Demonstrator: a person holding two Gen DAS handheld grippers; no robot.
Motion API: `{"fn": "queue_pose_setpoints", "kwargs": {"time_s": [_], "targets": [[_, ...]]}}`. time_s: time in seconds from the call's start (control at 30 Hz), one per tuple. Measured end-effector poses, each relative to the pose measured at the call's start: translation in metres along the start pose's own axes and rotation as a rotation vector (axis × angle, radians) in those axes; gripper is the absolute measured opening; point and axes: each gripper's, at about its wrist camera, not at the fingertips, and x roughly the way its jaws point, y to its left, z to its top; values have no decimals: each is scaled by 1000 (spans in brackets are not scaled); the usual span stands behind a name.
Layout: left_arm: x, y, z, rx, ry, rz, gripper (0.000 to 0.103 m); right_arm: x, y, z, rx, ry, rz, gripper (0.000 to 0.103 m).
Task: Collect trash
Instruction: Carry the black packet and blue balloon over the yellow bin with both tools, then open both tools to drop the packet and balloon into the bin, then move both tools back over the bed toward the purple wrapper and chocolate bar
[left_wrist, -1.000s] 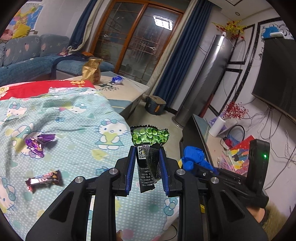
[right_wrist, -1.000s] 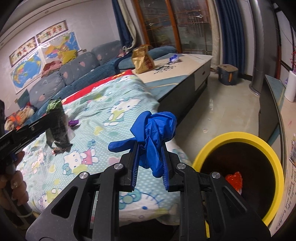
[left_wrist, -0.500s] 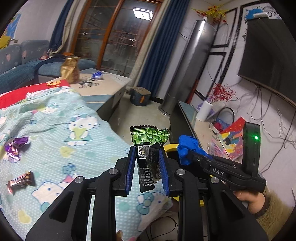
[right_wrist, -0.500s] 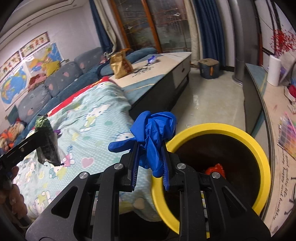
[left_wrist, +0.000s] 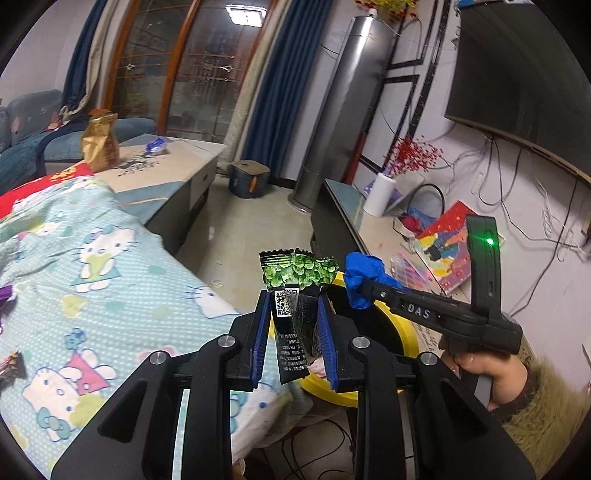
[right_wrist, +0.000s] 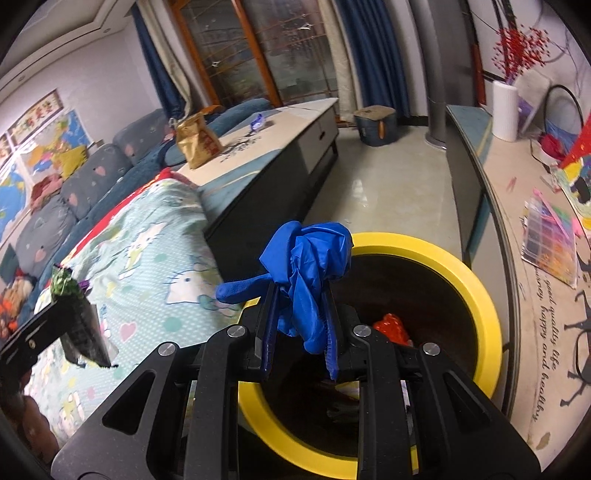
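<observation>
My left gripper (left_wrist: 293, 325) is shut on a green and black snack wrapper (left_wrist: 295, 284), held at the edge of the cartoon-print cloth (left_wrist: 92, 280) with the yellow bin (left_wrist: 391, 325) just behind it. My right gripper (right_wrist: 299, 314) is shut on a crumpled blue glove (right_wrist: 306, 266), held over the near rim of the yellow bin (right_wrist: 476, 291). Red trash (right_wrist: 391, 326) lies inside the bin. In the left wrist view the right gripper (left_wrist: 360, 290) comes in from the right with the blue glove (left_wrist: 364, 271). The left gripper with the wrapper (right_wrist: 72, 314) shows at the left of the right wrist view.
A candy wrapper (left_wrist: 11, 365) lies on the cloth at the left edge. A low table (right_wrist: 266, 147) holds a gold bag (right_wrist: 197, 142) and a blue wrapper (right_wrist: 258, 121). A TV cabinet (right_wrist: 491, 206) with clutter flanks the bin. Tiled floor (right_wrist: 388, 192) lies beyond.
Both grippers have swung right from over the cloth toward the yellow bin, each keeping its grip. The bin now sits under the right gripper and behind the left one.
</observation>
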Motion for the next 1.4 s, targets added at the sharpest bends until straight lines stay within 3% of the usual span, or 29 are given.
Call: {"fn": "queue_pose_setpoints", "kwargs": {"time_s": [0.9, 0.93, 1.0, 1.07, 1.1, 1.17, 1.33, 1.4], "targets": [[74, -56, -28, 109, 117, -105, 26, 5, -67, -9, 143, 43, -66, 24], [77, -57, -27, 113, 118, -109, 28, 5, -67, -10, 146, 43, -66, 25], [84, -60, -26, 129, 122, -100, 42, 3, -70, -9, 155, 39, -67, 37], [87, -58, -23, 123, 115, -93, 68, 0, -72, -9, 166, 26, -79, 42], [87, -55, -21, 105, 108, -94, 71, -1, -73, -9, 172, 21, -81, 43], [83, -50, -19, 88, 95, -86, 87, -2, -73, -8, 175, 15, -87, 46], [65, -31, -15, 47, 46, -24, 94, -5, -59, -6, 148, -4, -74, 48], [57, -20, -12, 25, 29, 9, 94, -7, -50, -5, 128, -13, -63, 57]]}}
